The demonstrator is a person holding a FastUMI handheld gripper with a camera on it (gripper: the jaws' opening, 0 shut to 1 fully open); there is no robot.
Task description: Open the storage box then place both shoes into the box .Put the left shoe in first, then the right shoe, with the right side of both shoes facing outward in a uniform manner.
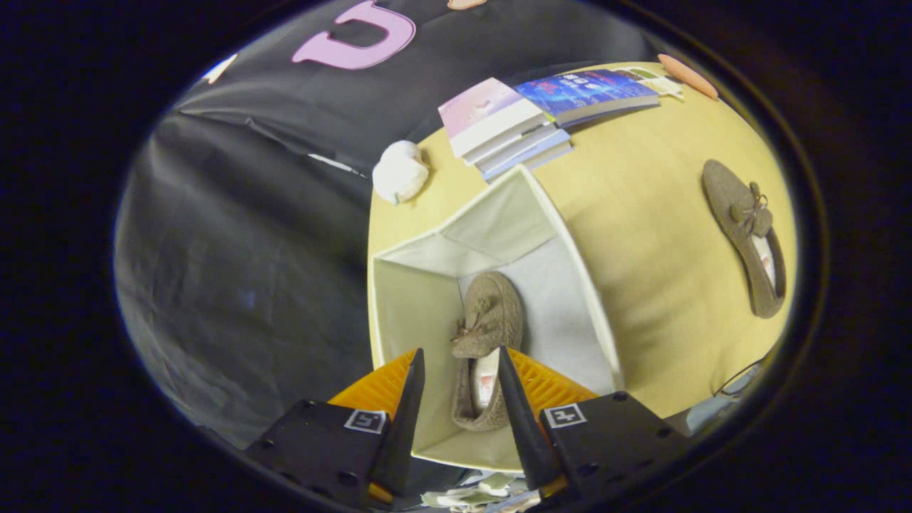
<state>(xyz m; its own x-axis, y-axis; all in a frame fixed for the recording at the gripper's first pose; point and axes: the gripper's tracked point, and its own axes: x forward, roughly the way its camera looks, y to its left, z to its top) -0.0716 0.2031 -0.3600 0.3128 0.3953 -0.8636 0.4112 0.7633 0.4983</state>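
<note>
Now your next pick, the second shoe [748,235], lies flat on the yellow table [641,214], well apart from the open storage box [570,235] where the first shoe [484,349] sits. It looks soft and light; pinch its heel rim. Your gripper [456,360] hangs spread above the box, holding nothing.

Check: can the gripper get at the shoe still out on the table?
Probably yes. The gripper is open over the box; the second shoe lies alone on bare table, nothing blocking.

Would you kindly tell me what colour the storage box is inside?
Pale cream-white, in the gripper view: storage box.
</note>
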